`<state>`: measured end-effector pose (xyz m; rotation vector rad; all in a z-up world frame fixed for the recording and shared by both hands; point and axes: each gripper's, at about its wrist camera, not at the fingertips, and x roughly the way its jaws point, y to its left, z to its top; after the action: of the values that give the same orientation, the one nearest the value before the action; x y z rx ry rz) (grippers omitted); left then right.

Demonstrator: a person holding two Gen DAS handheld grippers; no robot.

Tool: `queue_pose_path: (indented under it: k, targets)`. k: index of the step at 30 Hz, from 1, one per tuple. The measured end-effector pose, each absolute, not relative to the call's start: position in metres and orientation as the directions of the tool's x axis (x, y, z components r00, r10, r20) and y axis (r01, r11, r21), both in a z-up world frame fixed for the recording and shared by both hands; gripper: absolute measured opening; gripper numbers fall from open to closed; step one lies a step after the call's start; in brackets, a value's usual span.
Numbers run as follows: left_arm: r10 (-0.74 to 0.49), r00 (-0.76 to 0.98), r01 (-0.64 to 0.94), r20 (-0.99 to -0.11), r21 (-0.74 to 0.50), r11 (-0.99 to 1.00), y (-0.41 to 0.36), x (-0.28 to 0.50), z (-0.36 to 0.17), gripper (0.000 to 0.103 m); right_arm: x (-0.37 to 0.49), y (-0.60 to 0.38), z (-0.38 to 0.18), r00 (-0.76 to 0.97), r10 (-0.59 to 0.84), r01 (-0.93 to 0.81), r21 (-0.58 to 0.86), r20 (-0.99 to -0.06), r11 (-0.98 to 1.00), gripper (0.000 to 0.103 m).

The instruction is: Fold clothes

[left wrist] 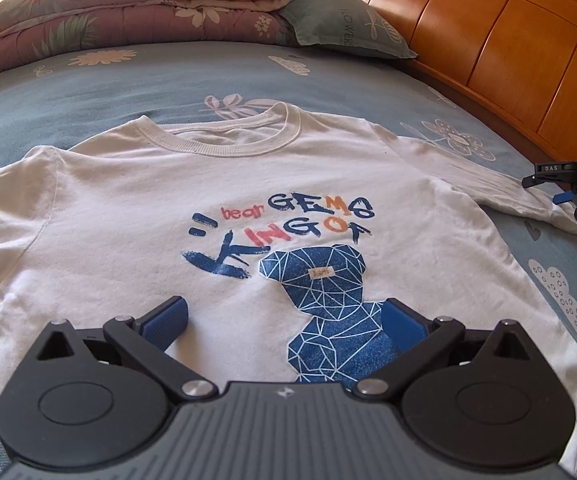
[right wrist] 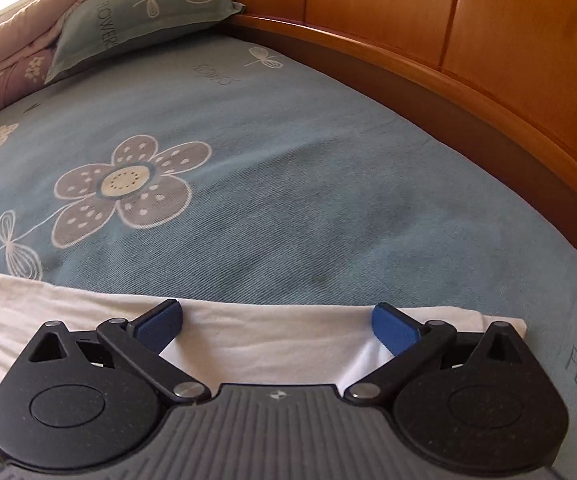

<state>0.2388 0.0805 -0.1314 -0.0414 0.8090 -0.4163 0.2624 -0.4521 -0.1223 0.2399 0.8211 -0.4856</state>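
A white T-shirt (left wrist: 136, 208) with a blue bear print and coloured lettering lies flat, face up, on the bed, collar pointing away from me. My left gripper (left wrist: 284, 322) hovers open over the lower part of the print, blue pads spread wide with nothing between them. In the left wrist view my right gripper (left wrist: 560, 182) shows at the far right edge, by the tip of the shirt's right sleeve (left wrist: 500, 196). In the right wrist view my right gripper (right wrist: 276, 322) is open above that white sleeve (right wrist: 248, 340), which lies flat under it.
The bed has a blue-grey flowered sheet (right wrist: 288, 184). A folded quilt (left wrist: 88, 12) and a teal pillow (left wrist: 344, 24) lie at the far end. A wooden bed frame (right wrist: 468, 80) runs along the right side, close to my right gripper.
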Motion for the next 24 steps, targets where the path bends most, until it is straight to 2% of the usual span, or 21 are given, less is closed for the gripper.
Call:
queue_pose_path:
  k: [4, 7, 9, 12, 17, 20, 24]
  targets:
    - [-0.371, 0.614, 0.344, -0.697, -0.186, 0.92, 0.079, 0.238, -0.131, 0.102, 0.229, -0.429, -0.106, 0.664, -0.22, 0.441, 0.138, -0.715, 0.887, 0.103]
    - [-0.363, 0.614, 0.347, -0.701, -0.174, 0.922, 0.078, 0.238, -0.132, 0.102, 0.203, -0.419, -0.117, 0.674, -0.141, 0.383, 0.18, -0.725, 0.906, 0.103]
    - [-0.364, 0.613, 0.346, -0.701, -0.175, 0.922, 0.078, 0.238, -0.131, 0.102, 0.19, -0.424, -0.129, 0.651, -0.147, 0.392, 0.164, -0.744, 0.905, 0.103]
    - [-0.37, 0.612, 0.344, -0.699, -0.186, 0.92, 0.08, 0.238, -0.131, 0.102, 0.165, -0.438, -0.13, 0.681, -0.169, 0.409, 0.179, -0.713, 0.895, 0.103]
    - [-0.371, 0.611, 0.343, -0.699, -0.188, 0.92, 0.08, 0.239, -0.131, 0.102, 0.154, -0.459, -0.115, 0.629, -0.267, 0.56, 0.188, -0.73, 0.807, 0.103]
    - [-0.366, 0.613, 0.343, -0.701, -0.181, 0.922, 0.079, 0.238, -0.131, 0.102, 0.161, -0.456, -0.105, 0.708, -0.175, 0.478, 0.281, -0.684, 0.832, 0.103]
    - [-0.365, 0.614, 0.344, -0.7, -0.178, 0.922, 0.079, 0.238, -0.132, 0.102, 0.193, -0.442, -0.109, 0.705, -0.163, 0.397, 0.193, -0.69, 0.897, 0.103]
